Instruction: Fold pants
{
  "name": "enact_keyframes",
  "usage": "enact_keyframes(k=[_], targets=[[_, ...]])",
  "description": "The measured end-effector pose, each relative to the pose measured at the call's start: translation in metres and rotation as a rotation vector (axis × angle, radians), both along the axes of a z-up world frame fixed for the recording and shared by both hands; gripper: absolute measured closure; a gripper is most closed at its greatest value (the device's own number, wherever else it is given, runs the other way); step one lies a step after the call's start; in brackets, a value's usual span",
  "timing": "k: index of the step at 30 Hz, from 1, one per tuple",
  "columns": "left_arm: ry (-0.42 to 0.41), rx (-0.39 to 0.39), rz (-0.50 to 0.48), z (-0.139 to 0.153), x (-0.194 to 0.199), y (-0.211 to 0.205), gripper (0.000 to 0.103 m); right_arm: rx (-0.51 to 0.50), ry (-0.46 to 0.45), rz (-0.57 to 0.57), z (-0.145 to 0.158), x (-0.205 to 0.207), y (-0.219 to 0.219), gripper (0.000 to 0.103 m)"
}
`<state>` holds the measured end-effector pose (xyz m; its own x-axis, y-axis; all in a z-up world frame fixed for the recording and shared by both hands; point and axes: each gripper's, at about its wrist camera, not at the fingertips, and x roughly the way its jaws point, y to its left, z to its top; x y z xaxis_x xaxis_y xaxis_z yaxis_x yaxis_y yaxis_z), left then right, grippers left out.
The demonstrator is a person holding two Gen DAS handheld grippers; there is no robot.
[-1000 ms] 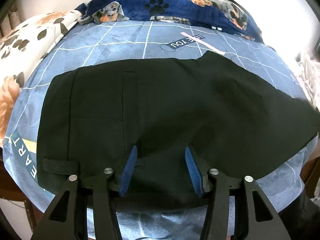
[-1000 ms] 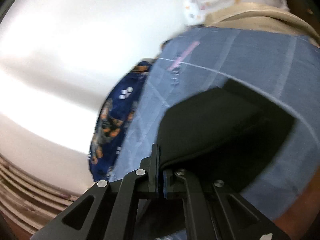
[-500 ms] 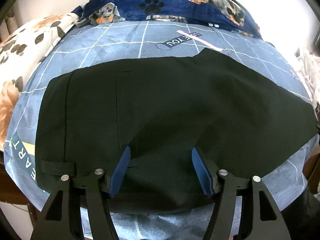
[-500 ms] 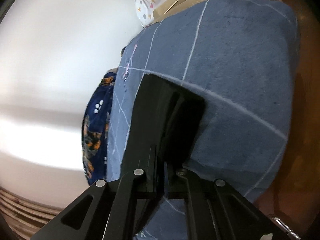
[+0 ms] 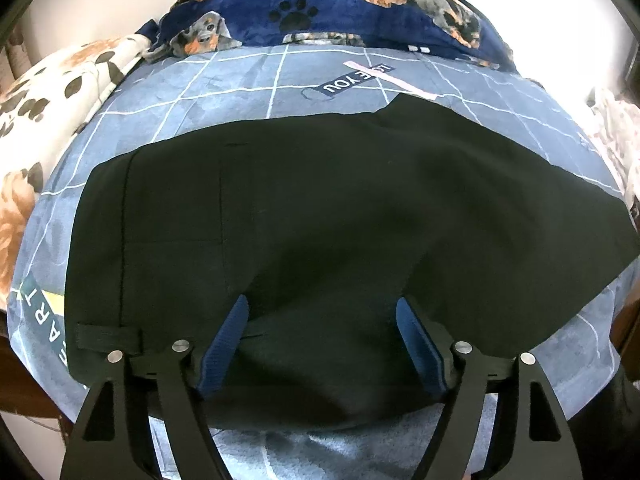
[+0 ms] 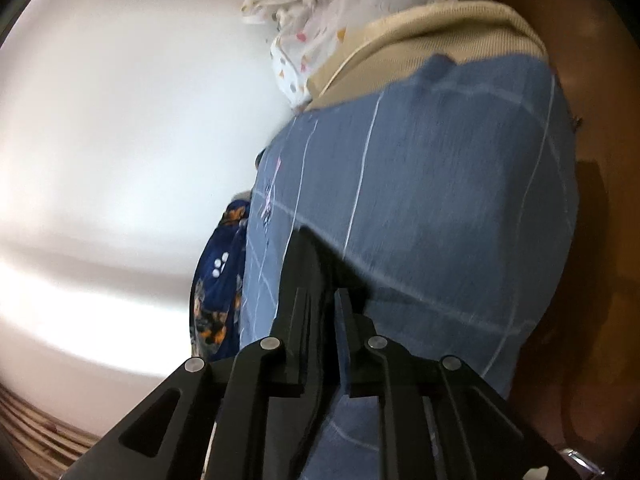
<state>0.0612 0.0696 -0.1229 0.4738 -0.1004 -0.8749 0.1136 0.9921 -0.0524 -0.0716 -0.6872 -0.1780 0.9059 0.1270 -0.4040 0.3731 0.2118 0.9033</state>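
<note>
Blue bedsheet (image 5: 240, 92); left gripper (image 5: 322, 314) opening above pants (image 5: 320, 208); right gripper (image 6: 324, 300) opening, fabric between.

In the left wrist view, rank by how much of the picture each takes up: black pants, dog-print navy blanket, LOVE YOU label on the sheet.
1. black pants, by far the largest, though nearest the camera.
2. dog-print navy blanket.
3. LOVE YOU label, clearly the smallest.

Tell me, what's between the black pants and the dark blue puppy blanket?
Only blue checked bedsheet lies between the black pants and the dark blue puppy blanket, with a printed "YOU" label; the left wrist view shows it.
</note>
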Motion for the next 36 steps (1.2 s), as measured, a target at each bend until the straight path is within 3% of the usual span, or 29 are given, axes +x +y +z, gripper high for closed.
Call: enact_keyframes(k=[3, 7, 12, 16, 19, 25, 27, 31, 33, 36], targets=[[-0.022, -0.035, 0.007, 0.003, -0.002, 0.004, 0.026, -0.017, 0.019, 0.004, -0.001, 0.000, -0.008, 0.080], [-0.079, -0.102, 0.064, 0.016, -0.009, 0.017, 0.026, -0.035, 0.069, 0.022, -0.007, 0.012, -0.007, 0.077], [-0.148, -0.162, 0.107, 0.039, -0.015, 0.027, 0.026, -0.035, 0.064, 0.024, -0.009, 0.010, -0.006, 0.075], [-0.157, -0.186, 0.098, 0.049, -0.015, 0.024, 0.025, 0.004, 0.048, 0.087, -0.011, 0.017, 0.010, 0.074], [-0.149, -0.194, 0.074, 0.050, -0.014, 0.015, 0.025, 0.041, 0.010, 0.142, -0.014, 0.027, 0.024, 0.064], [-0.174, -0.121, 0.019, 0.049, -0.019, -0.005, 0.024, -0.002, 0.028, 0.167, -0.008, 0.048, 0.037, 0.064], [-0.186, -0.086, 0.027, 0.049, -0.019, -0.006, 0.021, -0.031, 0.058, 0.205, -0.007, 0.061, 0.046, 0.073], [-0.214, 0.028, 0.070, 0.049, -0.020, -0.004, 0.019, -0.066, 0.092, 0.229, -0.005, 0.076, 0.060, 0.078], [-0.232, 0.075, 0.091, 0.051, -0.021, -0.001, 0.018, -0.104, 0.146, 0.232, -0.004, 0.081, 0.064, 0.094], [-0.253, 0.099, 0.111, 0.053, -0.023, 0.005, 0.012, -0.087, 0.164, 0.216, -0.007, 0.079, 0.063, 0.099]])
